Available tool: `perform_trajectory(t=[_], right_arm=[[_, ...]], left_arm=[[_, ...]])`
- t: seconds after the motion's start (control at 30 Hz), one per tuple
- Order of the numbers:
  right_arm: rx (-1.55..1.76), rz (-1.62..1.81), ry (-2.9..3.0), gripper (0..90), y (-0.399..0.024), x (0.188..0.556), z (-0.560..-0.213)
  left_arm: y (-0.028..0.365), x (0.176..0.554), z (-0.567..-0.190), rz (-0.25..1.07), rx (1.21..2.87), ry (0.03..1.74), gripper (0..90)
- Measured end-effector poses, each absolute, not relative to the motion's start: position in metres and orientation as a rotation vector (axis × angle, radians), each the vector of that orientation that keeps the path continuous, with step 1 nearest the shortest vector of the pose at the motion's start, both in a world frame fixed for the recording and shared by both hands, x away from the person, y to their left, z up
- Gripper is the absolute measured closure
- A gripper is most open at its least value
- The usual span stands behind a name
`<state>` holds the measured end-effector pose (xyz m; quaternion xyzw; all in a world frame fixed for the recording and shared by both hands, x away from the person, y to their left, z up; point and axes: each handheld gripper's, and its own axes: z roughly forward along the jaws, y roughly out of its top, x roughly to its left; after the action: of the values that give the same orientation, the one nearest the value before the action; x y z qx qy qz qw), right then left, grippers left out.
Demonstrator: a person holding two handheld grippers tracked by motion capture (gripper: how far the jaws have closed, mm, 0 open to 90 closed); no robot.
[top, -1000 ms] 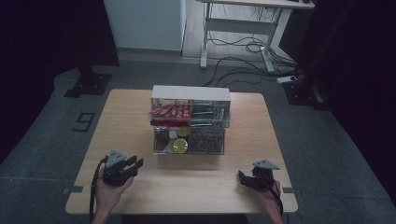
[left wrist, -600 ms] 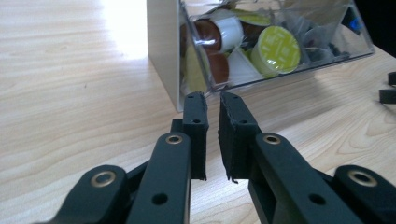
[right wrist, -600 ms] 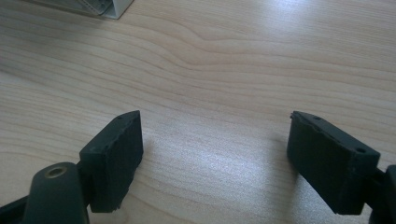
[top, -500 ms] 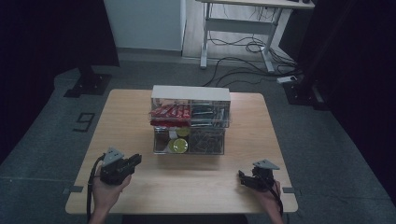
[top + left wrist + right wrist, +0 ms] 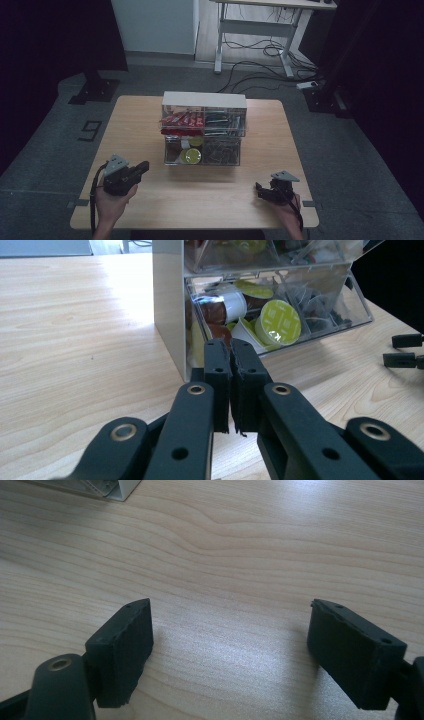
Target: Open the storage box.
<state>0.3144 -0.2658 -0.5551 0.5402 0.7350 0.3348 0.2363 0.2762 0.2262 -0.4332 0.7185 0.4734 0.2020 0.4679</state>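
Table: pale wood grain, smooth, satin sheen. Organizer: clear glossy plastic drawers, matt white side wall. Capsules: glossy plastic cups with matt green foil-like lids. Left gripper: matt black plastic with brass-coloured metal rivets; pad edges look rough and worn.

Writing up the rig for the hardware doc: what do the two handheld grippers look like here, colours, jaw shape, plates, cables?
Both are black. The left gripper and right gripper each carry a grey three-cornered plate on top and trail a black cable back along the forearm. Linkage arms are matte black with brass-coloured pivot rivets and small holes. The pads are flat rectangular blocks of black foam-like material, edges slightly ragged. No sleeves visible.
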Motion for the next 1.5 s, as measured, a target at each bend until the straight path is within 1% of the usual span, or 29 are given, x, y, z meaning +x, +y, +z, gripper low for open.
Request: perform_trajectory(t=[0.6, 1.5], right_arm=[[1.483, 0.916, 2.010, 19.0, -0.266, 0.315, -0.555], [1.488, 0.916, 2.003, 20.3, -0.267, 0.315, -0.555]], left_arm=[[0.213, 0.288, -0.411, 0.449, 1.764, 1.098, 88.9], [0.200, 0.302, -0.389, 0.398, 1.757, 1.048, 89.5]])
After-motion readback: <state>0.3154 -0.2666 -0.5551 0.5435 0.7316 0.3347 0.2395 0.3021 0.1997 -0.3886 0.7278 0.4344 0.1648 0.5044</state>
